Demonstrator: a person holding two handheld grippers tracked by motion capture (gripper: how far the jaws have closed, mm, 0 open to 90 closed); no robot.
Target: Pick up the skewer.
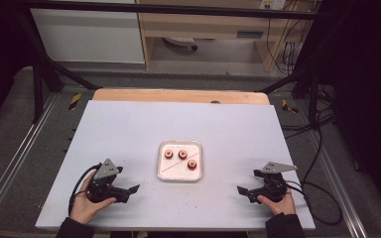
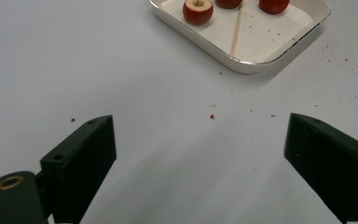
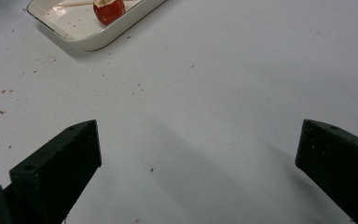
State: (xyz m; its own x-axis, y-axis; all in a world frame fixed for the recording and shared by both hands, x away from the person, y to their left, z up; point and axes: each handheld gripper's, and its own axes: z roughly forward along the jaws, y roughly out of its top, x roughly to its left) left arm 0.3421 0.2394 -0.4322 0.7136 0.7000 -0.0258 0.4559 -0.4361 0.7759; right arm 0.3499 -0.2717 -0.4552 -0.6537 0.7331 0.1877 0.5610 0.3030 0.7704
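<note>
On the white table [image 1: 129,129], large bare areas lie left, right and behind a shallow white tray [image 1: 180,174] that sits near the middle, well away from every table edge. The left gripper [image 1: 131,191] rests near the front edge, left of the tray, jaws spread wide and holding nothing, pointing toward the tray's front corner. The right gripper [image 1: 244,191] rests near the front edge on the other side, jaws also wide apart and unloaded, aimed at the tray. Both are well apart from the tray, bare surface between. In the tray are three red cored fruit pieces [image 1: 182,154], and a thin wooden skewer [image 2: 236,31] lies flat beside them. Small red crumbs [image 2: 212,116] dot the table between grippers and tray. No readable writing or labels.
</note>
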